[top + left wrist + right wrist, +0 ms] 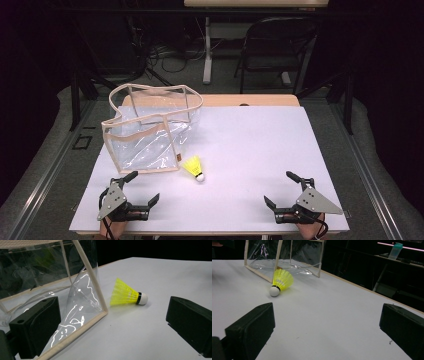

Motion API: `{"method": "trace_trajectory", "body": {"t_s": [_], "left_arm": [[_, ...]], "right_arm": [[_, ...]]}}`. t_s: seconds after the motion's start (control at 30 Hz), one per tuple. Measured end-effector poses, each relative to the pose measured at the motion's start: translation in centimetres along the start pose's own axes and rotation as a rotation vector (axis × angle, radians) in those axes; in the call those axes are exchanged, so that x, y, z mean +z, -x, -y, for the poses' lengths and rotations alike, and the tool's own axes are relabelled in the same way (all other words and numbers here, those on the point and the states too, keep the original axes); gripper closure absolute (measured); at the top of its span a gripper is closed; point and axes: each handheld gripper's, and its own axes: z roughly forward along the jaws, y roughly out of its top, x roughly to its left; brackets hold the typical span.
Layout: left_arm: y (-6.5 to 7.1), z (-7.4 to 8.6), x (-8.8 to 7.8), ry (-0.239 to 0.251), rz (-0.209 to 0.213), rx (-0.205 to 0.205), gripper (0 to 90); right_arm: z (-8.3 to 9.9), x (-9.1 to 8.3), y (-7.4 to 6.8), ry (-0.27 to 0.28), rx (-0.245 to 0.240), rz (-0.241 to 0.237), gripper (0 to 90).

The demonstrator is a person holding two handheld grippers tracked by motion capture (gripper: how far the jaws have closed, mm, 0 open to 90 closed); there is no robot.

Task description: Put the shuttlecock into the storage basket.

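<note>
A: Both jaws of the left hand-held gripper [134,189] stand wide apart with nothing between them; same for the right hand-held gripper [282,189].

B: And the shuttlecock [128,294]?

A: On the desk [260,150], lying on its side, just ahead of the left hand-held gripper and slightly toward the right one, beside the corner of the clear bag [150,132].

B: How would it handle?

A: Very light, I'd judge; the yellow skirt looks thin and springy, easily crushed. The white cork head [274,291] seems firm, so pinch there or at the black band, gently. It may roll away if nudged.
</note>
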Motion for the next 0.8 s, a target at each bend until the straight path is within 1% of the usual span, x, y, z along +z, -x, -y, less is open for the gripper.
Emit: {"method": "trace_trajectory", "body": {"t_s": [0.2, 0.4, 0.8], "left_arm": [[0.0, 0.0, 0.1, -0.006, -0.003, 0.002, 0.0], [0.1, 0.0, 0.1, -0.012, 0.0, 0.001, 0.0], [0.1, 0.0, -0.1, -0.01, 0.001, 0.001, 0.0]], "right_arm": [[0.0, 0.1, 0.0, -0.006, 0.004, -0.009, 0.0], [0.0, 0.2, -0.1, -0.017, 0.008, -0.004, 0.0], [-0.4, 1.1, -0.8, -0.048, 0.006, -0.007, 0.0]]}}
